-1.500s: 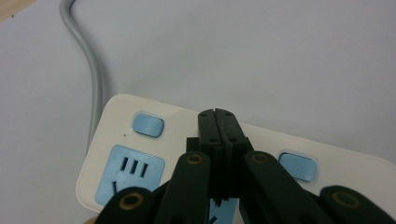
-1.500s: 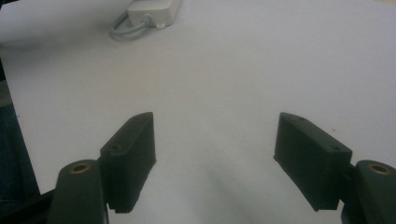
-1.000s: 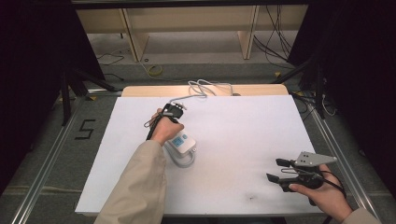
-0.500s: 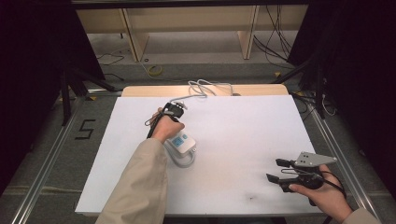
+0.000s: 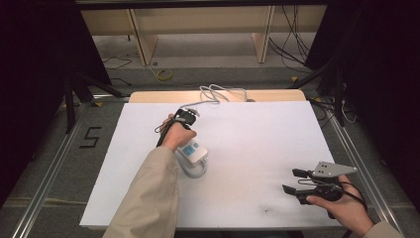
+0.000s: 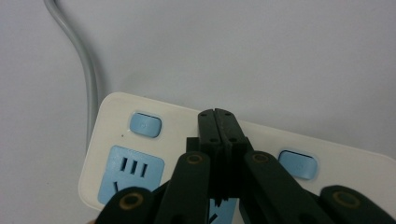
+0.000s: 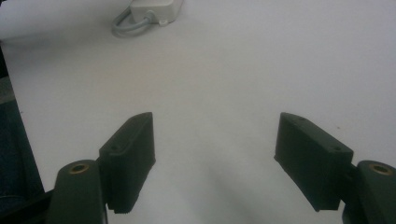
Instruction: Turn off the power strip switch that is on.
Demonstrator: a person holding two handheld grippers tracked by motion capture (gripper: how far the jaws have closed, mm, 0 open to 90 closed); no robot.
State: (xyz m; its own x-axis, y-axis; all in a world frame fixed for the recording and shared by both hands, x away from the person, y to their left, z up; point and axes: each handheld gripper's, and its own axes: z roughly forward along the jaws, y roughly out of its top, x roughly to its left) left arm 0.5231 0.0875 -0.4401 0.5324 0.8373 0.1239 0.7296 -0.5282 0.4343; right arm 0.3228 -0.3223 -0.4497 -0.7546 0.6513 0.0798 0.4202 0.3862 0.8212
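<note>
The broad white matte bench [image 5: 257, 148] carries everything, its smooth sheet laid over a pale wooden board whose far edge shows beyond it. Near the middle-left lies a white plastic power strip with rounded corners and pale blue socket faces [image 6: 140, 154], flat on the bench with its sockets up, so its buttons can be reached from above. Its grey round cable [image 5: 218, 93] leaves one end in a short loop, and more of it lies in loose coils at the far edge.

My left claw [image 6: 217, 122] hangs right over the strip, its black jaws pressed together with nothing between them. I judge I hold it that way to make one blunt tip for poking. The tip sits between two small rounded pale blue push buttons [image 6: 145, 125], over the white casing; whether it touches, I cannot tell.

My right claw [image 5: 297, 180] rests low near the bench's near right corner, well apart from the strip, its jaws spread wide and empty. It is parked there, I think, to keep out of the way. Its black pads [image 7: 133, 154] are blocky and dull.
</note>
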